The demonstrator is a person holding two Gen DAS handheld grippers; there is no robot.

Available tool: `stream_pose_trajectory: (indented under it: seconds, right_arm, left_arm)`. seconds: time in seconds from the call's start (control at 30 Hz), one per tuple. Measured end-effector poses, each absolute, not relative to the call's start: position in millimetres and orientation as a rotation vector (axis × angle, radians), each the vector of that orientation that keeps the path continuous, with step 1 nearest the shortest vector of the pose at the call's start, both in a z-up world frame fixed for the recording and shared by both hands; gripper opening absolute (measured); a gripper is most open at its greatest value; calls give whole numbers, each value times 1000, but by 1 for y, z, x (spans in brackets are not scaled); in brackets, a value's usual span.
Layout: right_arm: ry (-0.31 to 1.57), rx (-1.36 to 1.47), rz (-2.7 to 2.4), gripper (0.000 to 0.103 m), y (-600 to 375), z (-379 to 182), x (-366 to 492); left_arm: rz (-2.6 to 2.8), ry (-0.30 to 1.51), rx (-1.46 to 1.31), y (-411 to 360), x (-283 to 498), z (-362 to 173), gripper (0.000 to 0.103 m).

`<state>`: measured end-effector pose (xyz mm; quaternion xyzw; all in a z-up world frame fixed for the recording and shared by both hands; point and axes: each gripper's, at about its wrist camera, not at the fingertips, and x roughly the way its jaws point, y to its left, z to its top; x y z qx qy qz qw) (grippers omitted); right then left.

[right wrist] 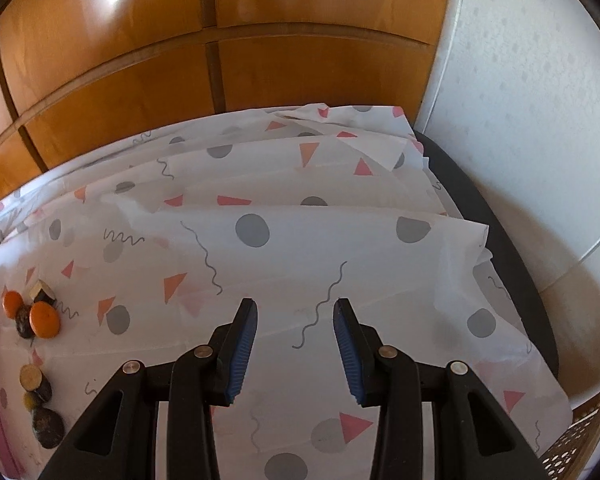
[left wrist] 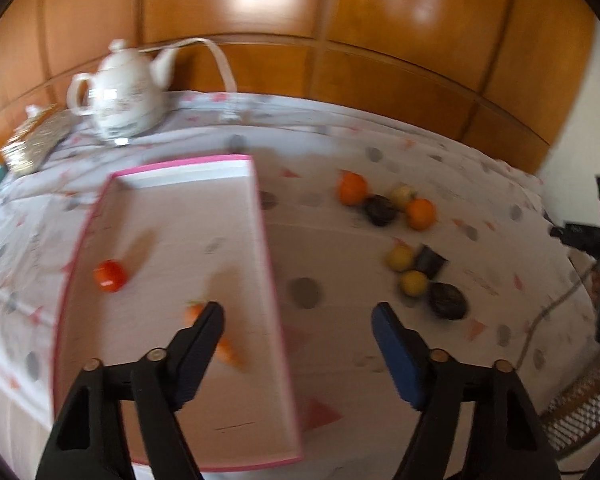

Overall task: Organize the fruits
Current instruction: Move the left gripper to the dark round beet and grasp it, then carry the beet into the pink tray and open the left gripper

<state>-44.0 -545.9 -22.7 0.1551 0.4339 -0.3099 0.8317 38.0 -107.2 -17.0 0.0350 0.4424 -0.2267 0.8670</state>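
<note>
- Hovering over the pink-rimmed tray (left wrist: pixel 168 208), the left hand-held gripper (left wrist: pixel 298 320) gaped wide and empty; the right hand-held gripper (right wrist: pixel 295 316) stood partly open, holding nothing.
- The loose fruits (left wrist: pixel 404 232) sat clustered on the tabletop (right wrist: pixel 260 248) right of the tray.
- They looked small, light, round and prone to rolling; I'd pinch each across its middle.

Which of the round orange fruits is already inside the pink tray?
The reddish-orange one on the left side of the pink tray. The other two oranges sit on the tablecloth, among yellow and dark fruits.
</note>
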Motion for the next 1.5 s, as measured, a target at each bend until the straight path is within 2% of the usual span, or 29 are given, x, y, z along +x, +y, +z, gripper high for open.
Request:
stream_pose_trajectory:
  seconds: [0.3, 0.67, 0.8, 0.87, 0.9, 0.93, 1.23, 1.5]
  right_arm:
    - [915, 348, -638, 40, -547, -21, -44]
    - [913, 358, -613, 40, -545, -20, -44]
    - [914, 374, -608, 40, -547, -21, -44]
    - [913, 376, -605, 40, -547, -21, -44]
    - [913, 375, -604, 40, -547, -21, -44]
    - [914, 374, -604, 40, -547, -21, -44]
    - [952, 369, -589, 40, -549, -28, -39]
    - [974, 339, -595, 40, -541, -32, -37]
  left_arm:
    - [-654, 1038, 100, -172, 34, -34, 59]
    - [-713, 1179, 114, -252, 38, -67, 62]
    - [-687, 1176, 162, -270, 40, -79, 62]
    - [-668, 1153, 177, -275, 40, -83, 60]
    - [-661, 1129, 198, -277, 38, -82, 50]
    - [-657, 1110, 217, -277, 36, -82, 47]
    - [-720, 1056, 196, -234, 22, -60, 47]
    - [-558, 989, 5, -135, 32, -28, 47]
